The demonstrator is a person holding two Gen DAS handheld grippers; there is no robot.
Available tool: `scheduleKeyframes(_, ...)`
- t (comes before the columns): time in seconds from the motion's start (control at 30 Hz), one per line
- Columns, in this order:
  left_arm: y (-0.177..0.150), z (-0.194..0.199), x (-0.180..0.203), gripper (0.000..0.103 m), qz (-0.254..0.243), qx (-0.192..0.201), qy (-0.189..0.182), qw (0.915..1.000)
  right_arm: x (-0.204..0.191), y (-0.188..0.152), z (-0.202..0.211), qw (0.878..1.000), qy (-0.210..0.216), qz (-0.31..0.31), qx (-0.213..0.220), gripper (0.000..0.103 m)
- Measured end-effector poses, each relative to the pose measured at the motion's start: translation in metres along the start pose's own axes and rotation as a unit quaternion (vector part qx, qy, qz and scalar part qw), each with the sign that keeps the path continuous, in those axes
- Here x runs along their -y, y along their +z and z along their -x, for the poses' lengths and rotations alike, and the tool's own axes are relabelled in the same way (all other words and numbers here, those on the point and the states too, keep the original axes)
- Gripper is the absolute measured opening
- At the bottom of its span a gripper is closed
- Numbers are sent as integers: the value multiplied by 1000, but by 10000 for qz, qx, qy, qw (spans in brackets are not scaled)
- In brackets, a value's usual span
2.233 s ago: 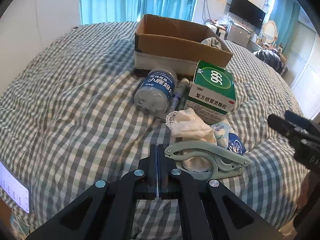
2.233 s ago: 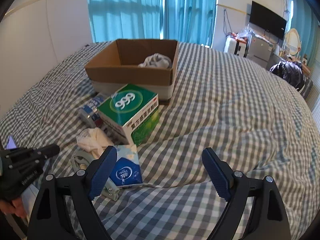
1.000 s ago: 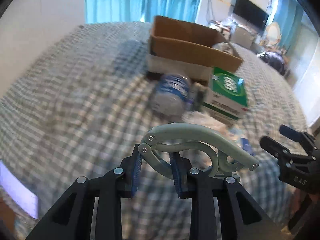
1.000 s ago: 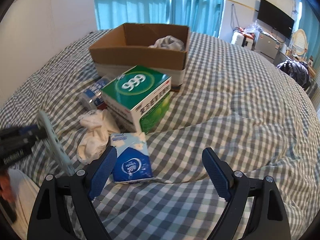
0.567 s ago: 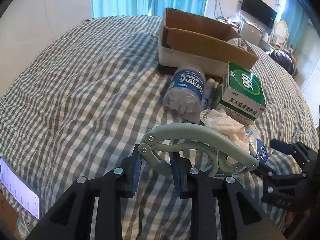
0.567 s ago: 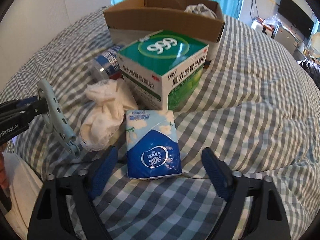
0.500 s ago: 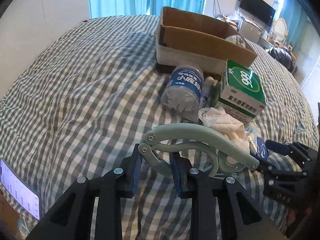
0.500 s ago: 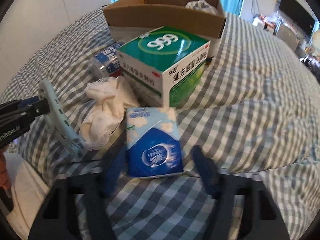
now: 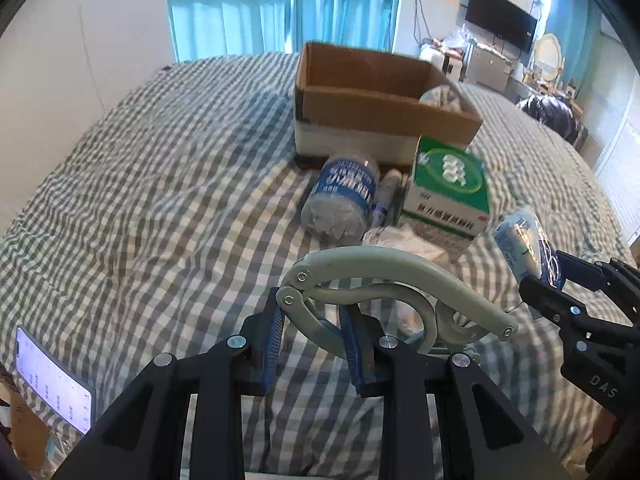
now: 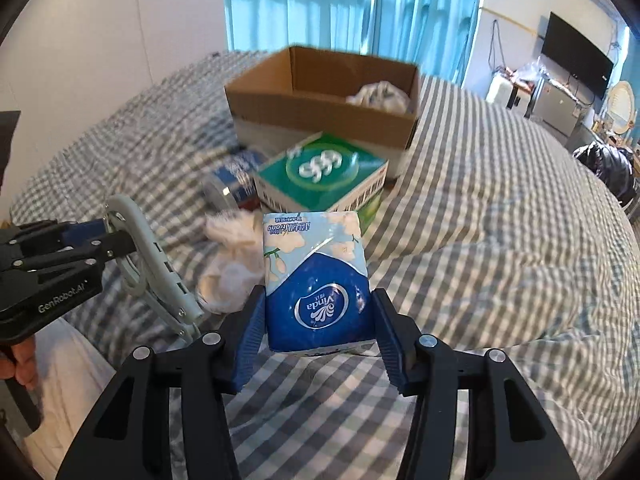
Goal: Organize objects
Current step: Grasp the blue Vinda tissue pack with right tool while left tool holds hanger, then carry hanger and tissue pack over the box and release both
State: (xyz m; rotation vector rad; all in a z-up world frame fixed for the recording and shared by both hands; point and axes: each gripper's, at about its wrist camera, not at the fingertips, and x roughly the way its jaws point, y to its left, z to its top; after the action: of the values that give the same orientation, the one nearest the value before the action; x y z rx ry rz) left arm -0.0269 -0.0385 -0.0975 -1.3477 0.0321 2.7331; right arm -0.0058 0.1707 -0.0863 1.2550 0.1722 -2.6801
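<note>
My left gripper (image 9: 314, 334) is shut on a pale green folding hanger (image 9: 396, 276), held above the checked bed; it also shows in the right wrist view (image 10: 152, 248). My right gripper (image 10: 318, 332) is shut on a blue Vinda tissue pack (image 10: 316, 276), lifted off the bed; the pack shows at the right of the left wrist view (image 9: 524, 244). An open cardboard box (image 9: 372, 100) with a white cloth (image 10: 380, 94) inside stands at the far middle of the bed.
In front of the box lie a green 999 medicine box (image 9: 448, 184), a blue-labelled plastic jar (image 9: 342, 200), a small tube (image 9: 386, 190) and a crumpled cream cloth (image 10: 232, 256). A lit phone (image 9: 52, 380) lies at the bed's left edge.
My right gripper moved down over the tissue pack, shut on it and lifted it. My left gripper picked up the hanger from the bed and now holds it raised.
</note>
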Motion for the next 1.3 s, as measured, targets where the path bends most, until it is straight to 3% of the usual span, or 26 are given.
scheduleKeyframes(0.4,41,57,11,28,-37,709,-187,9973,7,33,82,9962,-93,-21,870,52)
scheduleKeyframes(0.7,99,71,13,28,-123,1134,-162,9933,17,92,107,9900,-209,109,1389,52)
scheduleKeyframes(1.03,178,32,7,28,-160,1298,-130,9913,26,173,75,9856,-159,257,1666,52)
scheduleKeyframes(1.3,231,-28,9,28,-299,1414,73,9895,49,237,4,9852,-49,191,1702,51)
